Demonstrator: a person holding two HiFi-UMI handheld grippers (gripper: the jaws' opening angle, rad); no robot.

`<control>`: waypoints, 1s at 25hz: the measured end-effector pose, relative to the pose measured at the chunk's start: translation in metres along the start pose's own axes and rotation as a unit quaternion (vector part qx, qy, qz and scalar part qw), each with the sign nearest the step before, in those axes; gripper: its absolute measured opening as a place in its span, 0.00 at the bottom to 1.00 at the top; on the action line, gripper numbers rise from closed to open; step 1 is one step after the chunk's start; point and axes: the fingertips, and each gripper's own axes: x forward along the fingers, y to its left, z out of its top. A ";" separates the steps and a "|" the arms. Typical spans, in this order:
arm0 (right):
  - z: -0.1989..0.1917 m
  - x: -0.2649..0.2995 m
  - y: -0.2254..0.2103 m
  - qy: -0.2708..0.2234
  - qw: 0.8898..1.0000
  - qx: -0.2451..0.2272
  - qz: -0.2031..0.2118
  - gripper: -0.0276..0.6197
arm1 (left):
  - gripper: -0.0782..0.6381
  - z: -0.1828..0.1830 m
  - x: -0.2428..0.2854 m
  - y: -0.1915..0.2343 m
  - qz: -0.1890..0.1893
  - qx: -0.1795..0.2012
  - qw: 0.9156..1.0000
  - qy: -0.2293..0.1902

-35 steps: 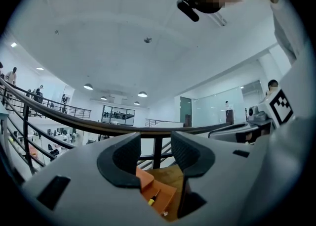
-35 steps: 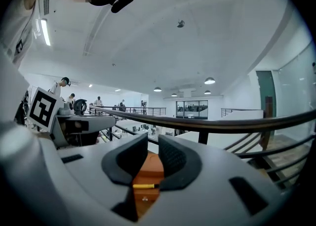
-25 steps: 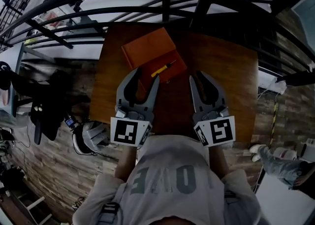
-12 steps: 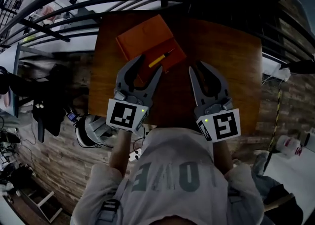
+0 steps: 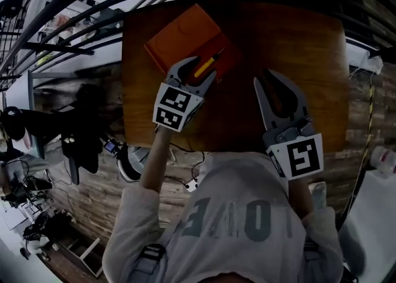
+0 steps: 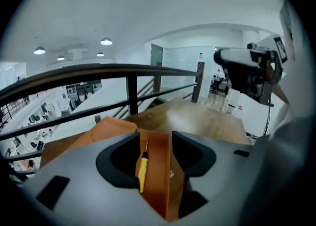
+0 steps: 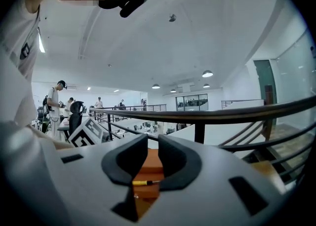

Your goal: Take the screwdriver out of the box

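Pale grey T-shirt (image 5: 185, 226), darker lettering (image 5: 229, 223), perhaps shoulder straps (image 5: 148, 254), grey left gripper (image 5: 198, 69) and right gripper (image 5: 267, 78), black-and-white cubes (image 5: 176, 107)

— Any lettering to read?
— Only on the shirt (image 5: 229, 220): big pale letters, upside down, probably "LOVE".
— On the left cube (image 5: 178, 107) and right cube (image 5: 301, 156)?
— Just black-and-white square code patterns, 1 on each, unreadable as text.

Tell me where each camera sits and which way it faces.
Head view: on the head, facing steeply down at the table; shirt, left gripper, right gripper show.
Left gripper view: on that gripper, along its jaws, just opened and gripping nothing, toward the screwdriver in the box.
Right gripper view: on that gripper, nearly level between its open jaws; the shirt shows.
Shared: all show screwdriver and box.
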 end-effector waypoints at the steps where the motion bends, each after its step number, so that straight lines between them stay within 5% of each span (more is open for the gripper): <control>1: -0.002 0.001 -0.002 0.002 1.000 0.002 -0.001 0.15 | 0.39 -0.010 0.010 0.003 -0.004 -0.005 1.000 0.023; 16: -0.020 0.002 -0.012 0.034 0.999 0.023 0.000 0.15 | 0.38 -0.111 0.071 0.028 -0.016 -0.019 0.974 0.227; 25: -0.027 0.010 -0.011 0.049 0.999 0.019 0.005 0.15 | 0.27 -0.130 0.082 0.038 -0.010 -0.002 0.961 0.277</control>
